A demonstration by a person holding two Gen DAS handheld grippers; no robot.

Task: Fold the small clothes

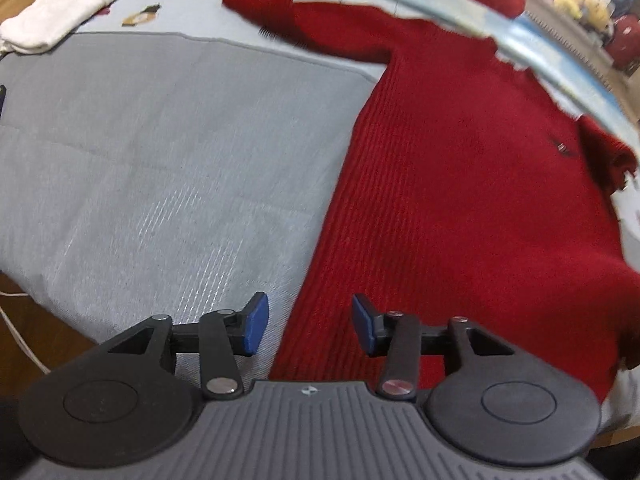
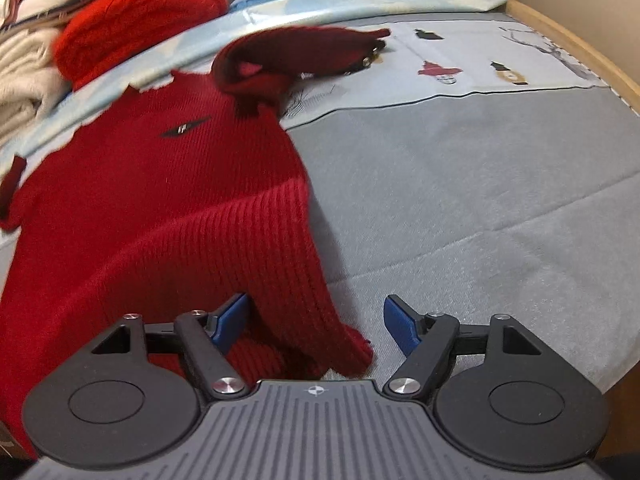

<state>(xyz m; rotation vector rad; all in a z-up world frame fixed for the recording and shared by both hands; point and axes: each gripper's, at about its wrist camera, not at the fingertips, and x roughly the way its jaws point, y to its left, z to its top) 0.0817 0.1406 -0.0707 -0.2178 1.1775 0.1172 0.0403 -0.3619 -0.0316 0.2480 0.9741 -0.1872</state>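
A red ribbed knit sweater (image 1: 460, 160) lies spread on a grey cloth (image 1: 160, 140). One sleeve (image 1: 264, 4) reaches out at the far left. In the left wrist view its side edge runs down between the blue pads of my left gripper (image 1: 310, 324), which is open just above the hem corner, with neither pad pressing. In the right wrist view the sweater (image 2: 160, 200) has its other sleeve (image 2: 288, 56) bunched near the collar. Its lower corner (image 2: 340, 344) stands rumpled between the pads of my right gripper (image 2: 316, 324), which is open; the right pad is clear of the cloth.
A folded white garment (image 1: 68, 12) lies at the far left corner. A pile of clothes with a red knit (image 2: 140, 12) and a cream piece (image 2: 20, 80) sits behind the sweater. The printed light-blue cloth (image 2: 480, 68) and the wooden table edge (image 2: 580, 40) lie beyond.
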